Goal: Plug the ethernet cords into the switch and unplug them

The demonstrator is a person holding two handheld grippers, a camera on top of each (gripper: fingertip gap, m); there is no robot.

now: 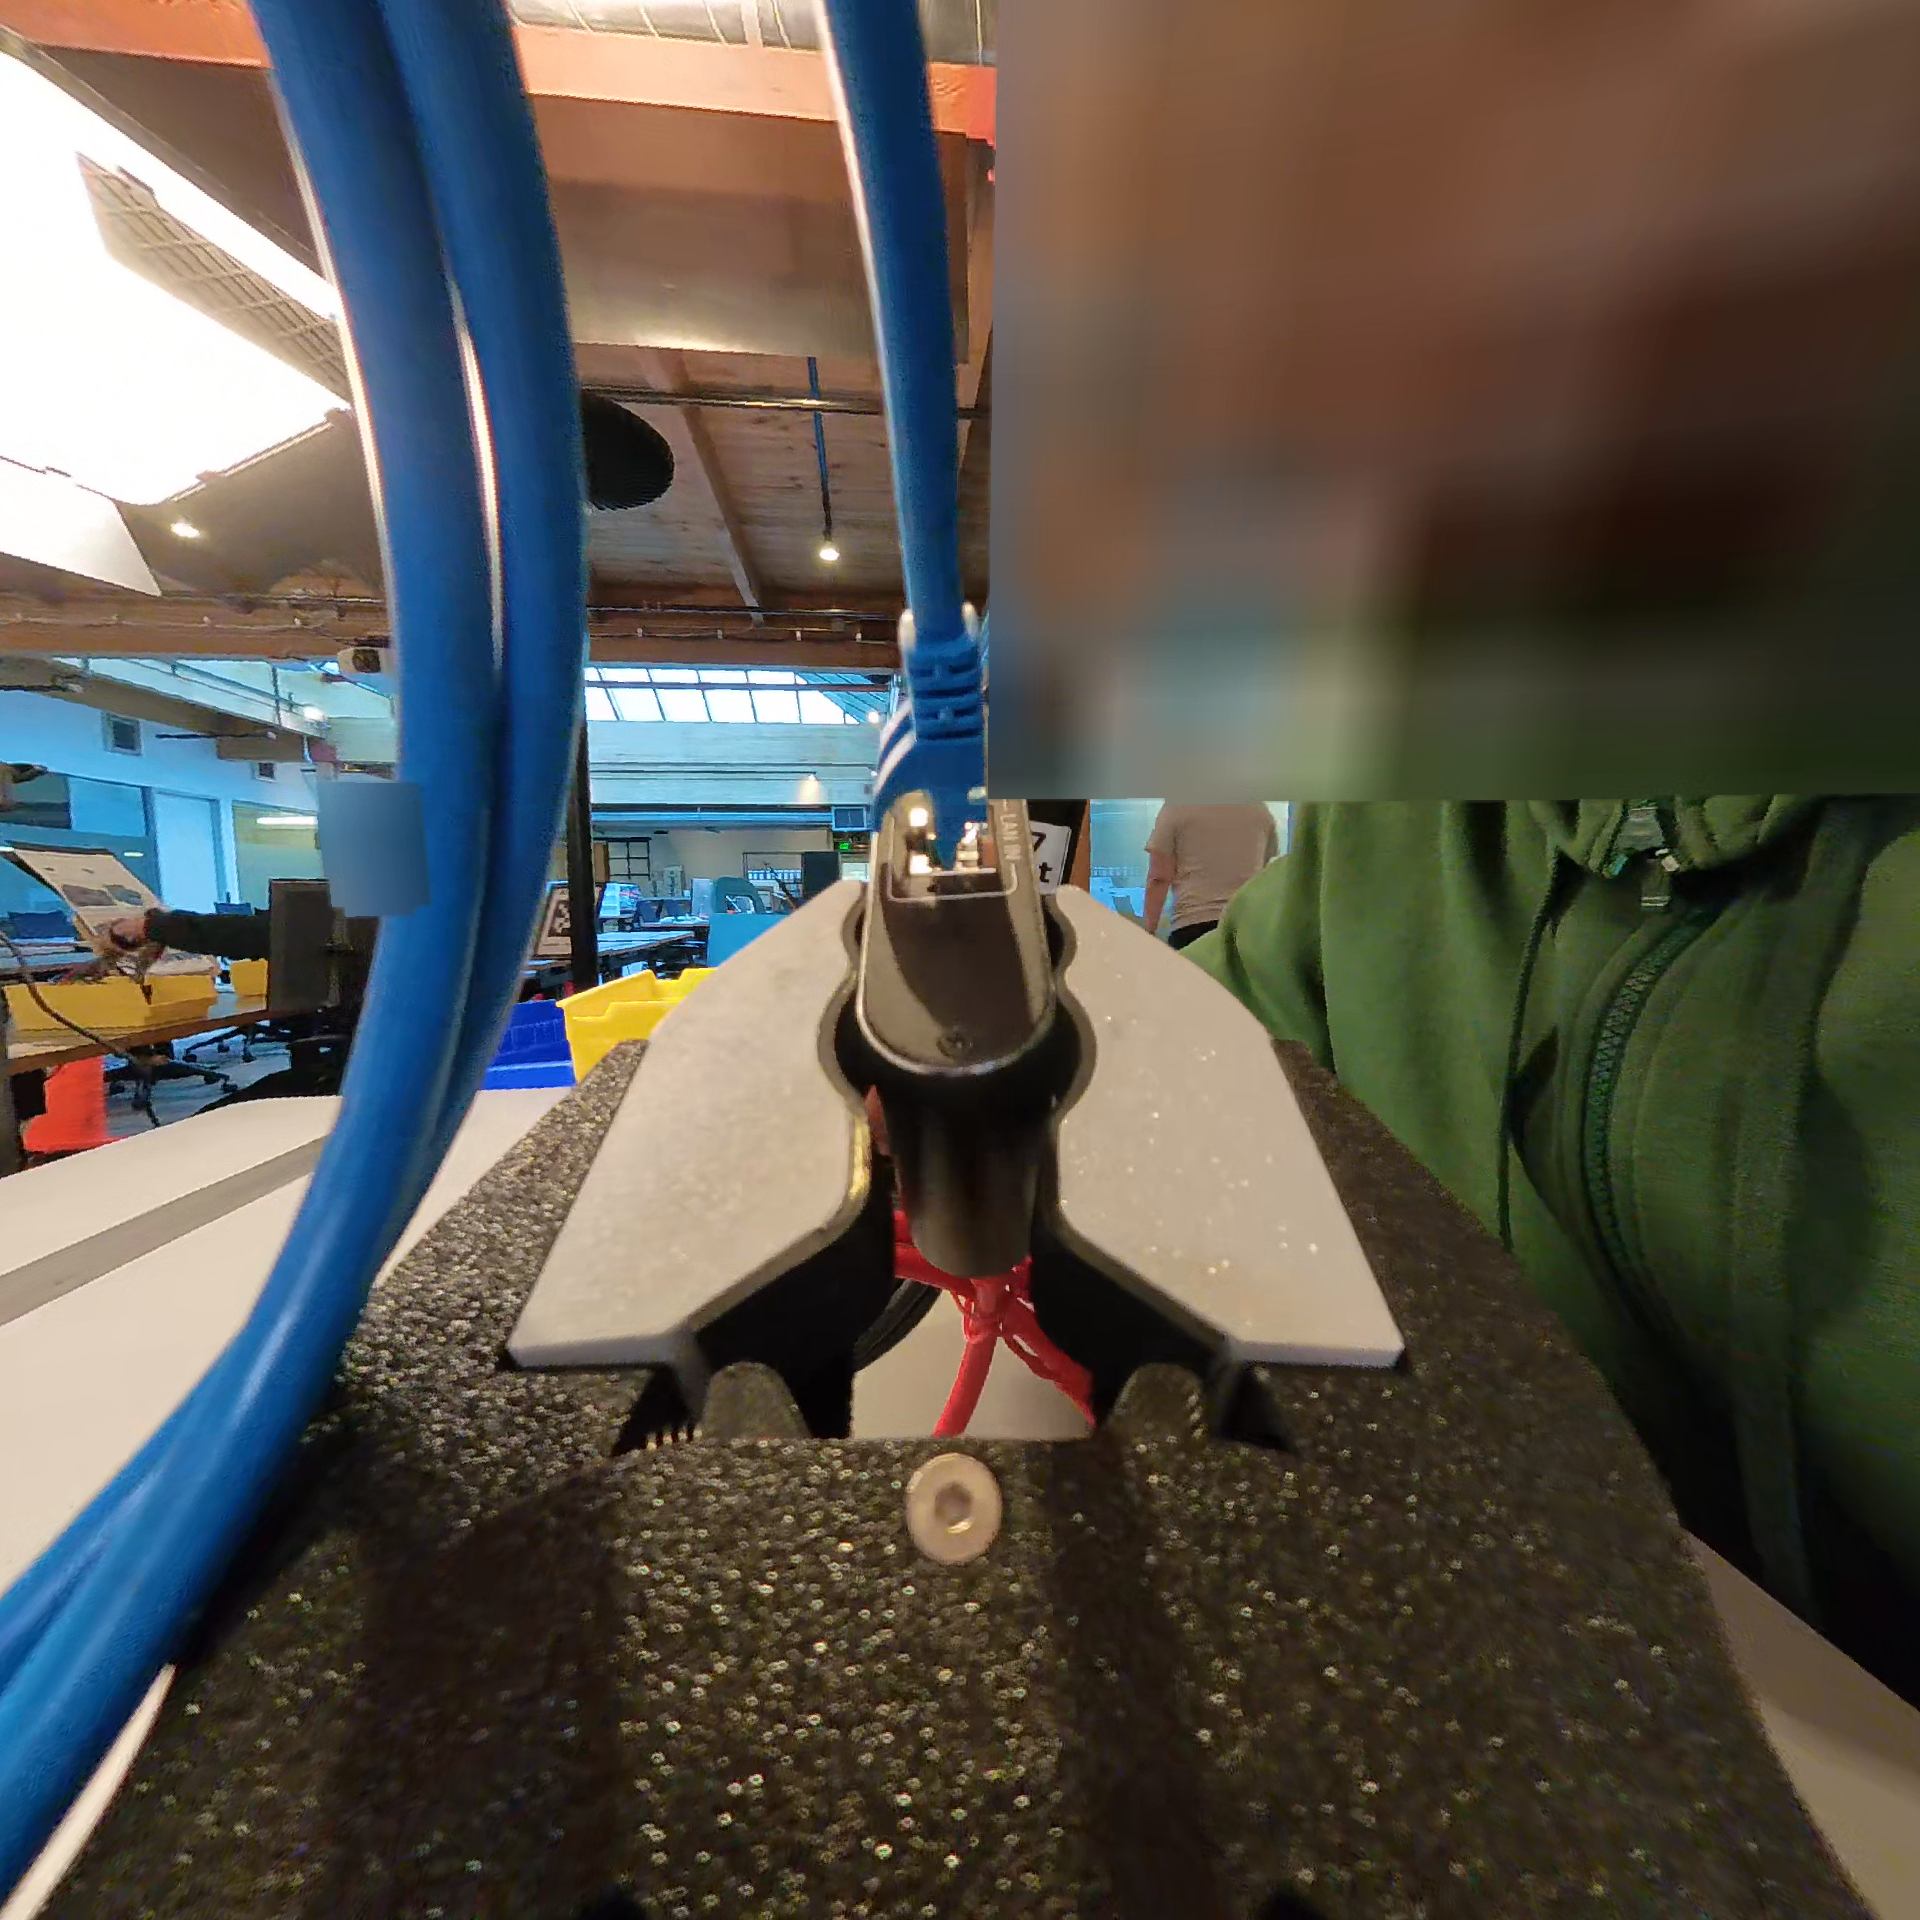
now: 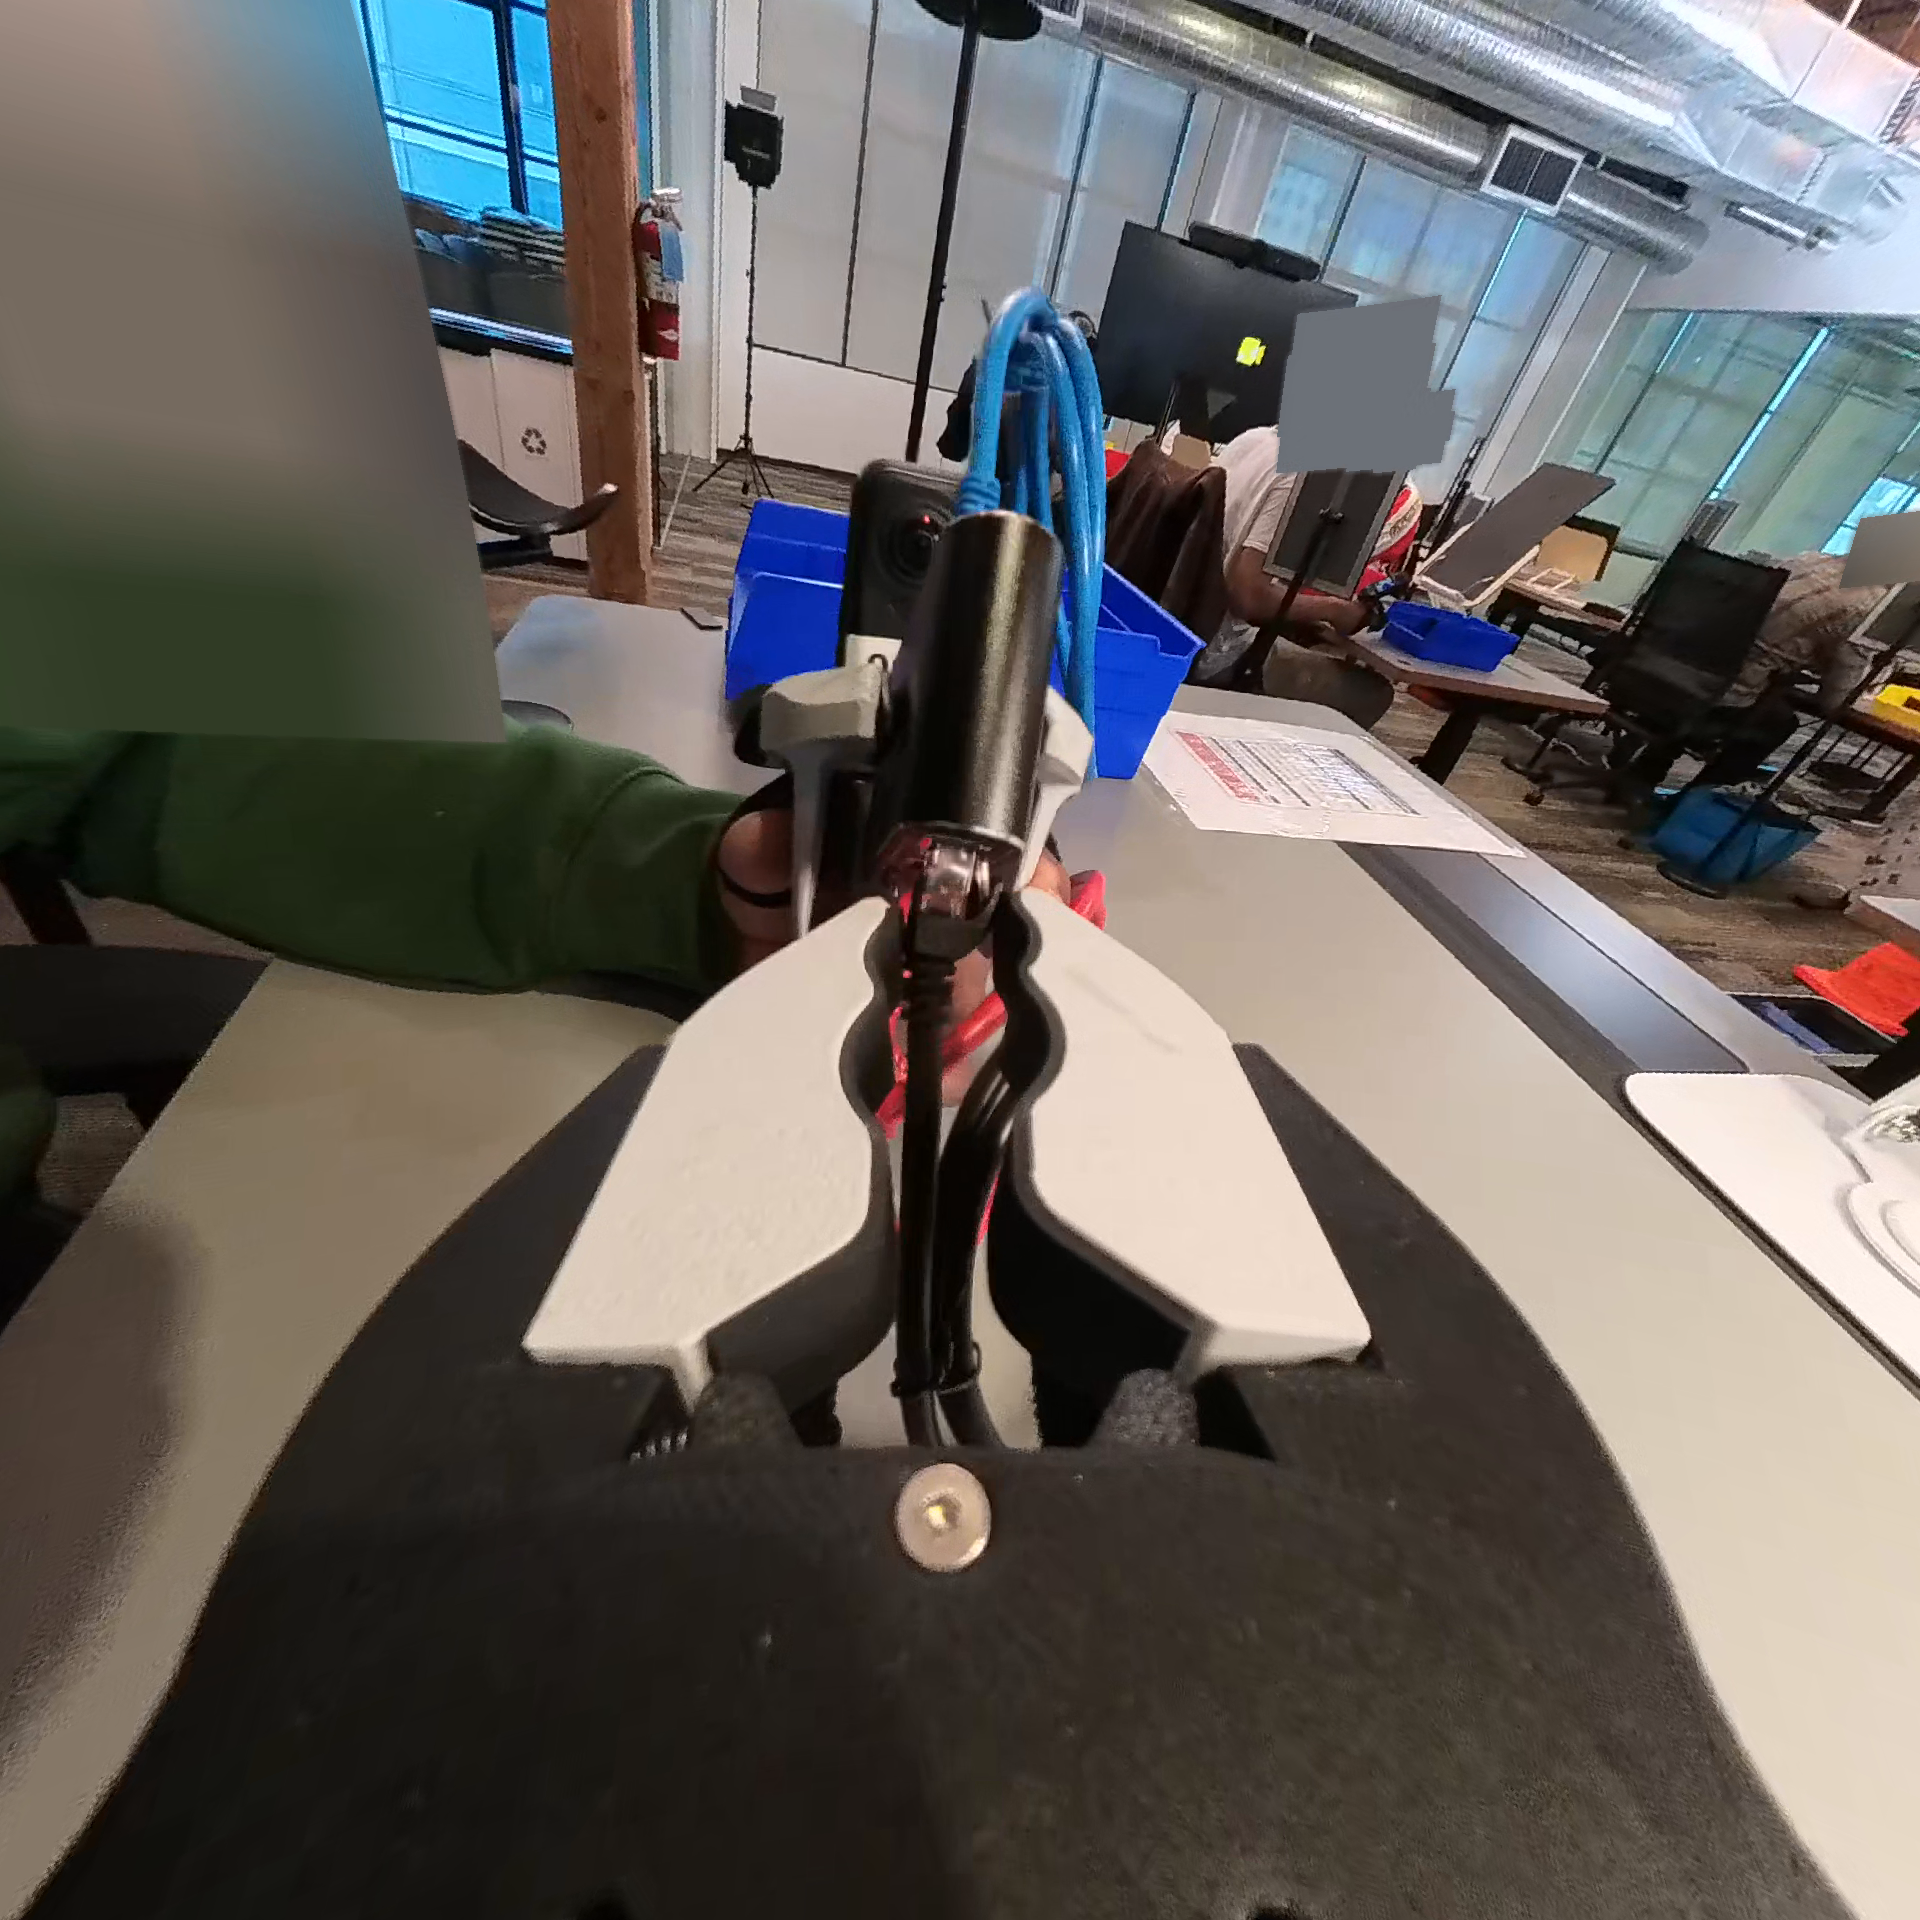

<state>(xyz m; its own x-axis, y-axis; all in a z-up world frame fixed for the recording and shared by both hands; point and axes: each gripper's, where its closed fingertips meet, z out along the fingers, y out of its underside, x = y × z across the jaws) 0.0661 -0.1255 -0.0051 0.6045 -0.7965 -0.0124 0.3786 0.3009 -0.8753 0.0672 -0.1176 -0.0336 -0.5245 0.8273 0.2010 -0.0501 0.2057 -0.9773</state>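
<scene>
Here, left wrist view: left gripper (image 1: 951, 997), grey fingers (image 1: 727, 1132), clamps a glossy black switch (image 1: 951, 997); blue cord (image 1: 914, 416) plugged in on top, port lettering unreadable. Right wrist view: right gripper (image 2: 951, 977) closed on black cord (image 2: 920, 1122) at the switch (image 2: 982, 686) end; printed sheet (image 2: 1320, 779) on table (image 2: 1351, 1039).

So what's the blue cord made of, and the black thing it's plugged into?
The blue cord looks like smooth, bendy plastic or rubber: it shines and curves. The black switch looks like hard, glossy plastic or painted metal, going by its reflections; I can't tell which.
</scene>
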